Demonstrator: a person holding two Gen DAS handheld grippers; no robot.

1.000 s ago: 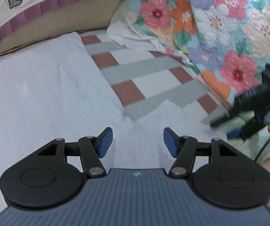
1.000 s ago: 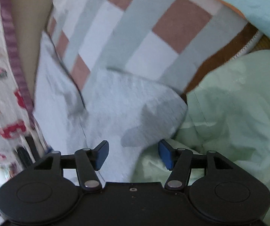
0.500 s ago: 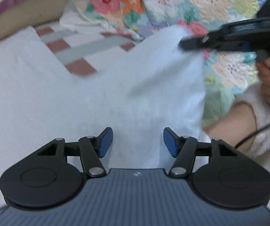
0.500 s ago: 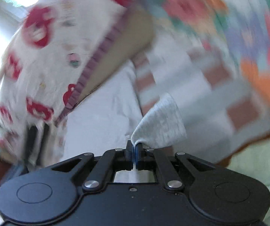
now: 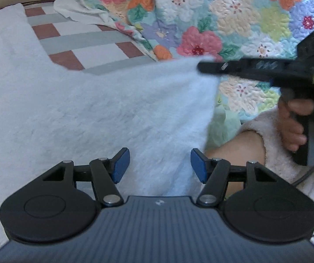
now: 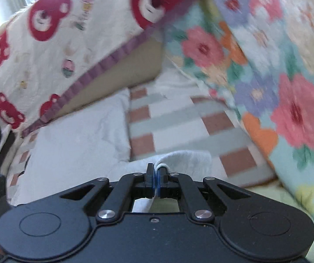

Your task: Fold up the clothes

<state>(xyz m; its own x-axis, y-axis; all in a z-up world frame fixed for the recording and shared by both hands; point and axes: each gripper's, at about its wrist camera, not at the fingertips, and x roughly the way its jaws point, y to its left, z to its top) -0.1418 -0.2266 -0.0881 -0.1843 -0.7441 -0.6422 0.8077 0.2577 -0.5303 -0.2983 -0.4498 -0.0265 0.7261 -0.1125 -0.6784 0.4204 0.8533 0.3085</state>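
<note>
A pale grey-white garment [image 5: 73,109] lies spread over a checked bedsheet [image 5: 86,41]. My right gripper [image 5: 203,66] is shut on the garment's corner and holds it lifted above the bed, the cloth stretched taut down from it. In the right wrist view the right gripper [image 6: 156,171] pinches a fold of that garment [image 6: 185,157] between its closed blue pads. My left gripper [image 5: 159,164] hovers open just over the near part of the garment, nothing between its blue fingertips [image 5: 119,166].
A floral quilt [image 5: 222,22] is heaped at the right and back. A bear-print cover with purple trim [image 6: 47,54] hangs on the left. A pale green cloth [image 5: 225,127] lies under the lifted corner. A hand [image 5: 295,122] and fluffy sleeve [image 5: 273,149] hold the right gripper.
The right gripper closed on the garment's corner and lifted it off the bed, then carried it lower and leftward. The left gripper stayed open and shifted slightly.
</note>
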